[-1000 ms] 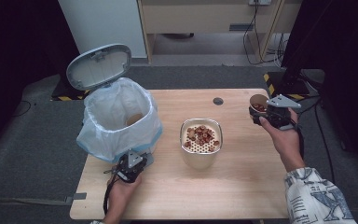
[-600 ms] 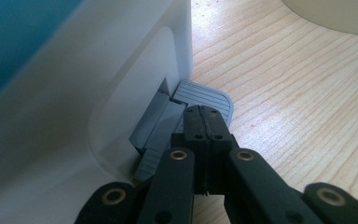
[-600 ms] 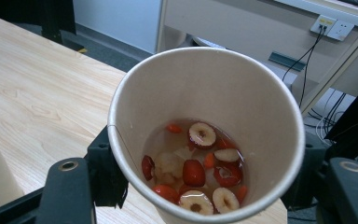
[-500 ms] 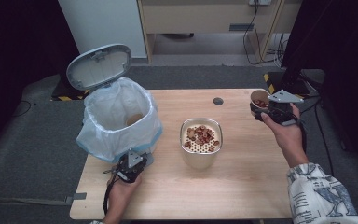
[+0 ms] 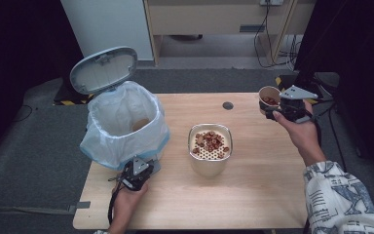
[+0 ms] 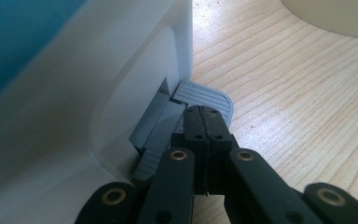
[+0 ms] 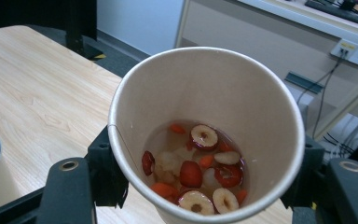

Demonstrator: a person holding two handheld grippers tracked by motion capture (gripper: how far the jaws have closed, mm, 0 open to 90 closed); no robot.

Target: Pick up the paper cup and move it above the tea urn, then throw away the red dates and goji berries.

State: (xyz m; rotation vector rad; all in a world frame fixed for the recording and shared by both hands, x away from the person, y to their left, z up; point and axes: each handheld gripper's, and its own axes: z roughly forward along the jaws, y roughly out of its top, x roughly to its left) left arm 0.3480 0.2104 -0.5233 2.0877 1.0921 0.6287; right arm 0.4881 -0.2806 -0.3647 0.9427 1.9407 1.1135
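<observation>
The paper cup (image 7: 207, 140) of fruit slices and liquid sits clamped in the right gripper (image 5: 292, 108) at the table's (image 5: 253, 200) far right edge. The left gripper (image 6: 204, 128), jaws together, presses the pedal (image 6: 205, 95) of the open bin (image 5: 124, 122), left of the strainer pot (image 5: 210, 148).

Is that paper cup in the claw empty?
No, the paper cup held by the right claw has sliced red and pale fruit pieces lying at its bottom.
</observation>
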